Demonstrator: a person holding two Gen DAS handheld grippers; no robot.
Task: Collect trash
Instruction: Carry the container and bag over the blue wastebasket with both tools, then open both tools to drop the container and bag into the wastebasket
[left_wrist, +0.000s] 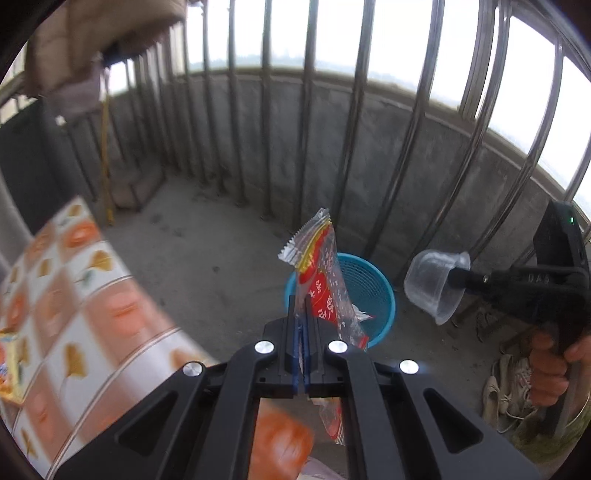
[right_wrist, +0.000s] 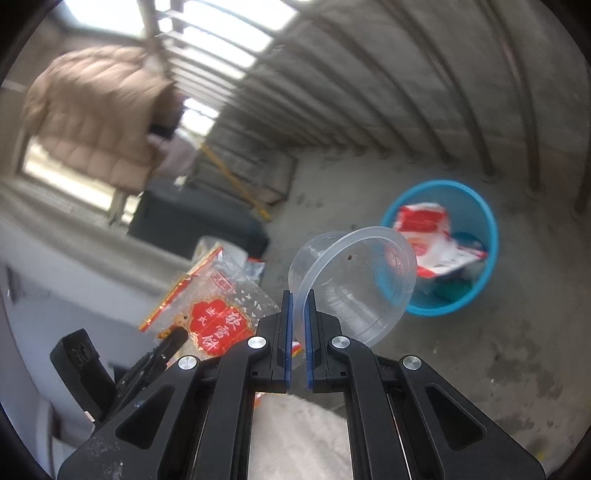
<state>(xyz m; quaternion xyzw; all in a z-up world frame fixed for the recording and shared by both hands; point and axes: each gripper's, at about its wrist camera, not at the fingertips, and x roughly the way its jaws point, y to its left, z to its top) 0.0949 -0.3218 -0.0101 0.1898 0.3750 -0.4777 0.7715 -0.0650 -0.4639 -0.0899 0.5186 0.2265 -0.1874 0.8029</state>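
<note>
Blue bin already holds red-white wrappers. Left gripper clamped on snack wrapper, right gripper pinching clear plastic cup rim; both near bin, drops pending.

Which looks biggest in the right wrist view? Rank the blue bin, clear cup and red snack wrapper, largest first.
1. Clear cup and blue bin: alike in the picture; the cup is far nearer the camera, so unranked.
2. Red snack wrapper, slightly smaller, also close.
</note>
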